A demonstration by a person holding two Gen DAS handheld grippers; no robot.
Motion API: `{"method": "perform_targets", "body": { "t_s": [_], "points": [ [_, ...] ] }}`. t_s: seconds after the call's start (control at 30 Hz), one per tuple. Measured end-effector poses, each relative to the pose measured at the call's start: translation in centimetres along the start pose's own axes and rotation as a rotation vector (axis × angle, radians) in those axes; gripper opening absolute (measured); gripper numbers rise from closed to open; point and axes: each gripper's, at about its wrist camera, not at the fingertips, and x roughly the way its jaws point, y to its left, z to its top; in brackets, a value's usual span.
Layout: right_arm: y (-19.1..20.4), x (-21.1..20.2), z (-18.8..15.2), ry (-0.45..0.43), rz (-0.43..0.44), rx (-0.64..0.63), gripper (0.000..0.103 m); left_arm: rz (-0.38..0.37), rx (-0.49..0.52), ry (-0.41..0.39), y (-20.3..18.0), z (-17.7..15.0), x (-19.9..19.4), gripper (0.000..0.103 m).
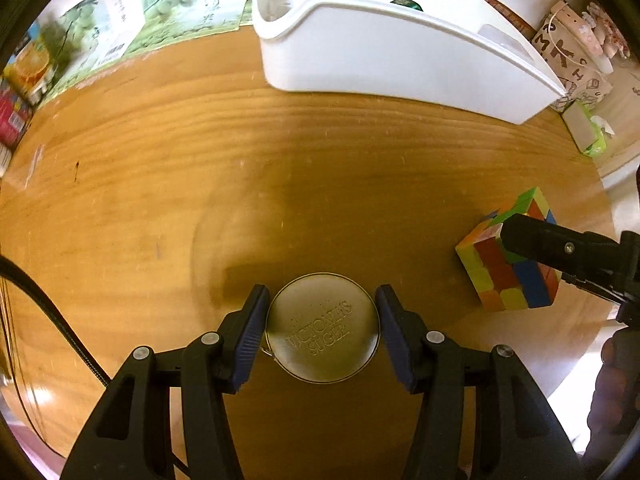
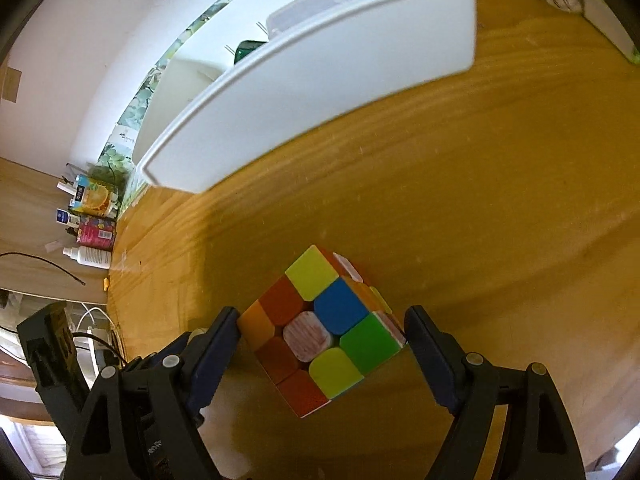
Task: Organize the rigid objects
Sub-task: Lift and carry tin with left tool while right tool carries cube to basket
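The left gripper (image 1: pixel 322 328) brackets a round tin (image 1: pixel 322 327) on the wooden table (image 1: pixel 160 184), jaws spread, not clamped. The right gripper (image 2: pixel 322 340) straddles a puzzle cube (image 2: pixel 322 330), jaws likewise unclamped. A white bin (image 1: pixel 400 60) stands beyond.

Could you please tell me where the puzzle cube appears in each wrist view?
Left wrist view: the puzzle cube sits at the right edge, partly behind the right tongs.
Right wrist view: the cube is bottom centre, between open fingers.
Shared landmark: the white bin beyond it.
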Motion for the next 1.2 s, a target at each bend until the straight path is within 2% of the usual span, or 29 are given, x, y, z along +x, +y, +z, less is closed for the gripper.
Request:
{"method": "perform_targets", "body": {
  "t_s": [0.3, 0.63, 0.83, 0.97, 1.2],
  "points": [
    [-0.3, -1.3, -2.9, 0.013, -0.016, 0.000, 0.084, -0.017, -0.048, -0.047, 0.9, -4.4, -2.8, 0.058],
    [-0.1, -4.1, -3.9, -0.027, -0.050, -0.046, 0.084, -0.056, -0.125, -0.079, 1.6, -5.8, -4.7, 0.058],
    [-0.7, -6.0, -3.1, -0.074, -0.086, -0.063, 0.084, -0.055, -0.151, -0.108, 0.9, -5.4, -5.3, 0.058],
    [-1.4, -7.4, -2.0, -0.110, -0.098, -0.070, 0.084, -0.004, -0.142, -0.129, 0.5, -4.8, -5.5, 0.058],
    [-2.3, -10.0, 1.7, -0.182, -0.102, -0.095, 0.084, 0.003, -0.168, -0.157, 0.4, -2.9, -6.0, 0.058]
  ]
}}
